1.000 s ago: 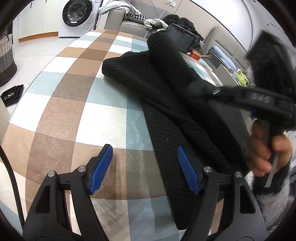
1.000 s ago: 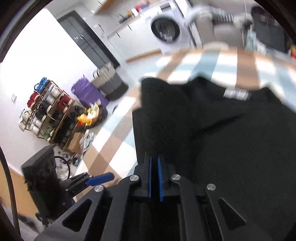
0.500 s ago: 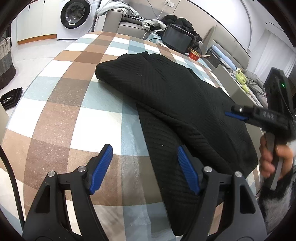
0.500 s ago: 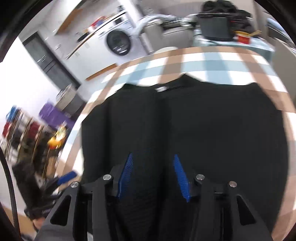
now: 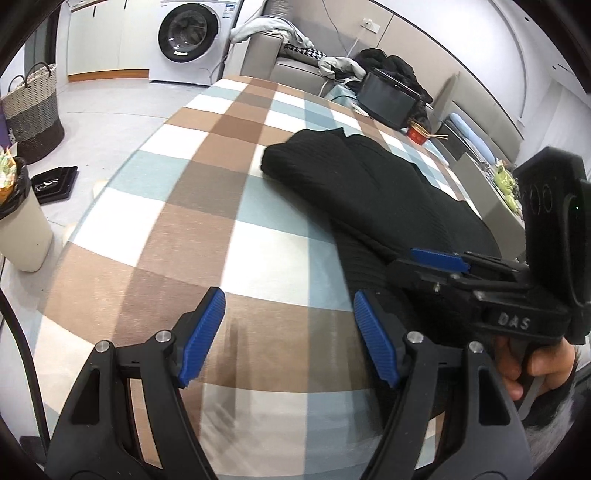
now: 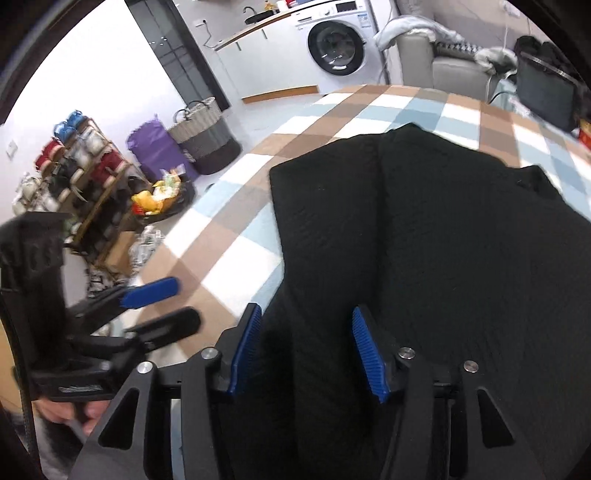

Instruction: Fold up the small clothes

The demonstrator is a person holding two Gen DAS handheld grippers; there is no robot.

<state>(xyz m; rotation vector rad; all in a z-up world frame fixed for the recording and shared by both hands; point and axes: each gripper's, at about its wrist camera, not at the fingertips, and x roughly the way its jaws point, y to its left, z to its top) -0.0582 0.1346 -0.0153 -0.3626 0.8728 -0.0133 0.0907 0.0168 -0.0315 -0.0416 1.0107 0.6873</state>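
- Since a second ago the right tool [image 6: 306, 350] has let go of the black ribbed knit garment [image 6: 436, 266] and its blue-padded jaws now stand wide apart, nothing between them but the cloth lying below.
- Sleeve that was lifted a second ago is now laid flat across the garment's body, giving a long fold line down the middle.
- Left tool [image 5: 288, 332] has drawn back toward the near edge of the checked brown, white and pale-blue tabletop [image 5: 207, 206]; jaws spread wide, empty, with bare checked cloth between the pads.
- Garment sits on the right half of the tabletop in the left wrist view, its right pad just over the garment's near hem.
- From the left camera the right tool shows side-on, low over the garment's near end, a hand [image 5: 532, 365] gripping its handle.
- White front-loading washing machine [image 5: 188, 33] stands beyond the far end of the tabletop.
- Woven grey-and-cream laundry basket [image 5: 31, 110] rests on the floor to the left.
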